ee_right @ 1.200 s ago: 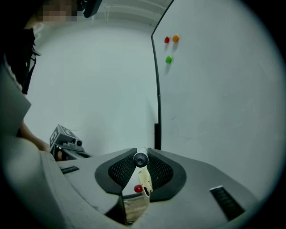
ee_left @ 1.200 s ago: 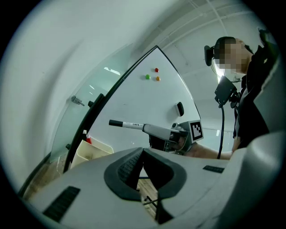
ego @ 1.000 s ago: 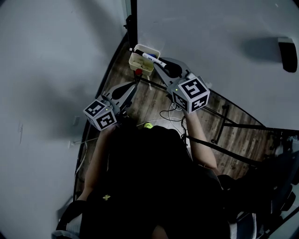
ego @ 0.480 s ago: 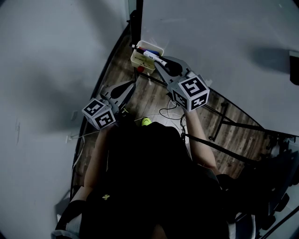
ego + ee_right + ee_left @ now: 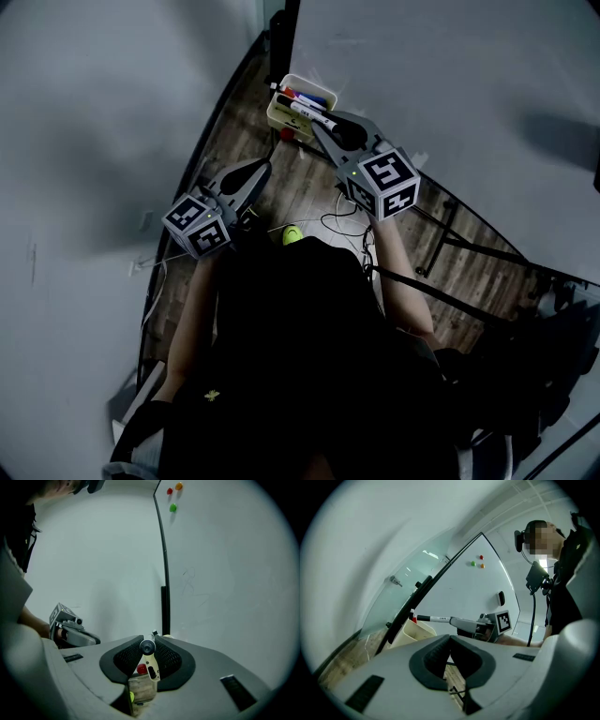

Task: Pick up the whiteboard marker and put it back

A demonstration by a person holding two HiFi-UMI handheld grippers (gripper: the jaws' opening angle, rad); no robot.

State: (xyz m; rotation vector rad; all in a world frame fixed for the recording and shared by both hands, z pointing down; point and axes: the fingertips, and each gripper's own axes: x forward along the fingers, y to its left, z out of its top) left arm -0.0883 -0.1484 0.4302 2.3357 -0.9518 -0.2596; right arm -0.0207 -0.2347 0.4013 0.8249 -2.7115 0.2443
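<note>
One whiteboard marker (image 5: 309,113) (image 5: 149,660), white barrel, clamped in my right gripper (image 5: 325,127) (image 5: 149,644), sticking out past jaw tips, above one cream tray (image 5: 277,116). Inside tray: two more markers (image 5: 302,97), one red-capped, one blue-capped. My left gripper (image 5: 255,172) (image 5: 450,641) apart, jaws pressed together, empty. Three magnets (image 5: 481,557) on whiteboard (image 5: 450,75).

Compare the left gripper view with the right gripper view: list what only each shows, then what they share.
Only the left gripper view: the person's torso, a dark block on the whiteboard, and the marker at full length, side-on in the right gripper. Only the right gripper view: faint scribbles on the board and a small green object low down. Both: the whiteboard, its three magnets, the cream tray, the marker, the right gripper, and the left gripper, fingers shut.
</note>
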